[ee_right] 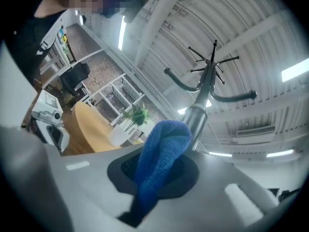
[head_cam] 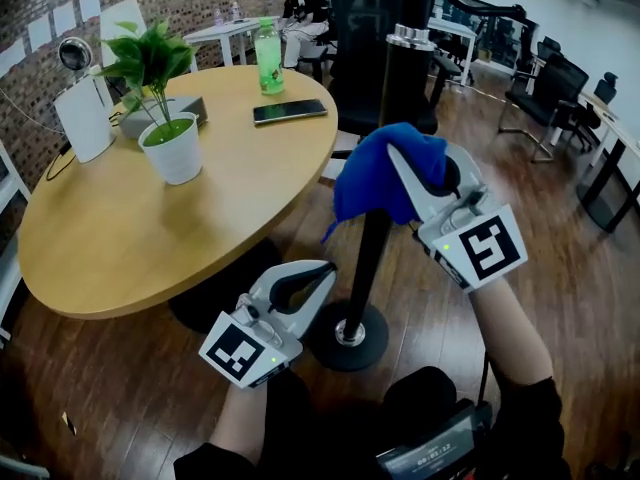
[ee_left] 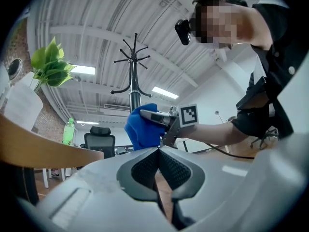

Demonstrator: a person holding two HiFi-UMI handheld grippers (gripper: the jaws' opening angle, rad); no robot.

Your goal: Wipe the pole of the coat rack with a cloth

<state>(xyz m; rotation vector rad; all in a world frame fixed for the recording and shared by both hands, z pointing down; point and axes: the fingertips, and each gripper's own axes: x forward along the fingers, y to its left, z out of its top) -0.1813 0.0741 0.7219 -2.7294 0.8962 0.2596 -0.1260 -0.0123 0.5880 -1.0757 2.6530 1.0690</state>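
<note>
Right claw (head_cam: pixel 408 171), clamped on a bunched blue terry cloth (head_cam: pixel 368 183), holds it against the coat rack's black metal pole (head_cam: pixel 368 263), poised to wipe; left claw (head_cam: pixel 323 270), jaws together and empty, hangs low beside the pole, clear of the stroke.

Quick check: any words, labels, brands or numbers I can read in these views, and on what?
No text reads clearly.
Screen of the device on the person's front: pale digits, too small to read.
Green bottle label: too blurred to read.
Marker cubes: black square patterns only, no letters.
</note>
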